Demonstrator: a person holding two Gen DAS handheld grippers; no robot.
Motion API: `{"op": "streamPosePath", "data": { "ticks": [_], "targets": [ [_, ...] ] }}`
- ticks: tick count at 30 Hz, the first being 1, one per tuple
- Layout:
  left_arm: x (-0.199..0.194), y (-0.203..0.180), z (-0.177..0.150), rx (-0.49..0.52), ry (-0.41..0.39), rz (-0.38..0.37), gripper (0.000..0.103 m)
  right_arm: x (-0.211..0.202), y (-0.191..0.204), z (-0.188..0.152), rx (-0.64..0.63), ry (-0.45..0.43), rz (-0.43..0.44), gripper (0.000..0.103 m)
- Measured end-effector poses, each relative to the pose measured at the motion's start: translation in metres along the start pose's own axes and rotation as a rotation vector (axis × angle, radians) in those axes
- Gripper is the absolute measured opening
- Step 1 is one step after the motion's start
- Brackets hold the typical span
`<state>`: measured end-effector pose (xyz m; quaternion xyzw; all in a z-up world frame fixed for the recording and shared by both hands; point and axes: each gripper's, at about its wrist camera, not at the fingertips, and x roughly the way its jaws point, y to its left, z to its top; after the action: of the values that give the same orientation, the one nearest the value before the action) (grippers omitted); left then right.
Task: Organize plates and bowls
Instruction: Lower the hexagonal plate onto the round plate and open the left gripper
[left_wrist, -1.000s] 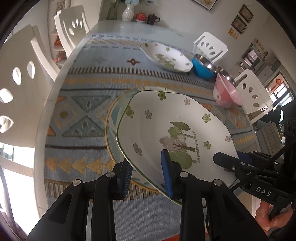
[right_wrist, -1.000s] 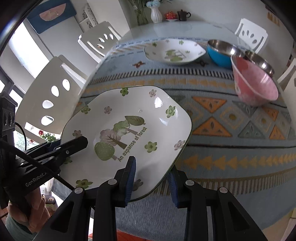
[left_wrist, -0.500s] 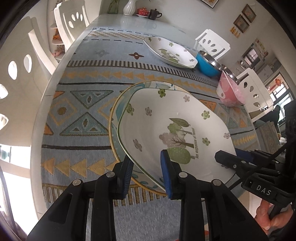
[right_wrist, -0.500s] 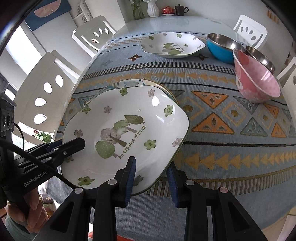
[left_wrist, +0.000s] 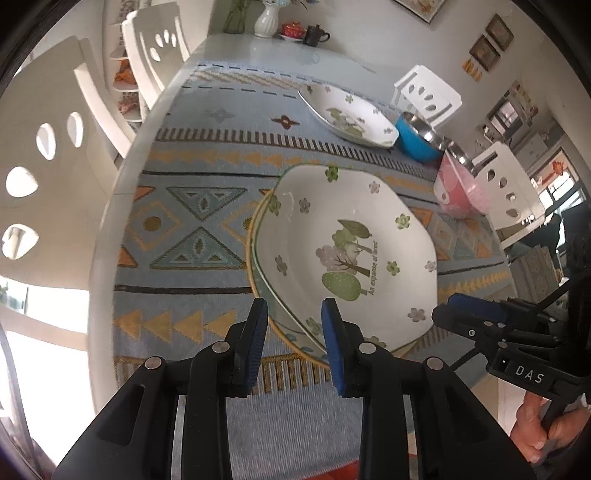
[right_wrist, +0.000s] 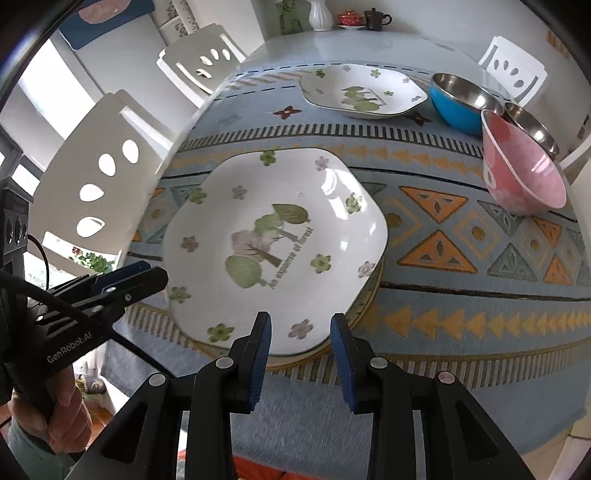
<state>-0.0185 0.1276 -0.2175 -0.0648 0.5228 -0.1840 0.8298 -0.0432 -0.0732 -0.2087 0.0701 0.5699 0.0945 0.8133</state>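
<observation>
Two low, close wrist views from the table's near edge, both over the tree plate (left_wrist: 343, 258) (right_wrist: 273, 243).

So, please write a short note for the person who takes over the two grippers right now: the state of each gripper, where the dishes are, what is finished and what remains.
Left gripper: open, at the near rim of the stack, holding nothing.
Right gripper: open, also at the stack's near rim, holding nothing.
Done: the forest plate lies on the round gold-rimmed plate at the near table edge.
Left: the second forest plate sits alone at the far side. The blue bowl, the steel bowl and the pink bowl stand close together on the right, not yet stacked.
</observation>
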Motion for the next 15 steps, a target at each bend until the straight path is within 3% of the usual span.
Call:
{"op": "streamPosePath", "data": {
  "ticks": [4,8,15],
  "targets": [
    [-0.018,-0.005,0.007,-0.001,-0.038,-0.003,0.027,-0.015,0.001,0.004,0.008,-0.034,0.007,0.032],
    [-0.046,-0.035,0.027,0.075,-0.128,-0.017,0.027,-0.035,0.005,0.014,0.006,-0.085,0.014,0.032],
    [-0.07,-0.074,0.068,0.16,-0.208,-0.019,0.028,-0.069,0.007,0.043,-0.003,-0.182,0.049,0.037]
  ]
}}
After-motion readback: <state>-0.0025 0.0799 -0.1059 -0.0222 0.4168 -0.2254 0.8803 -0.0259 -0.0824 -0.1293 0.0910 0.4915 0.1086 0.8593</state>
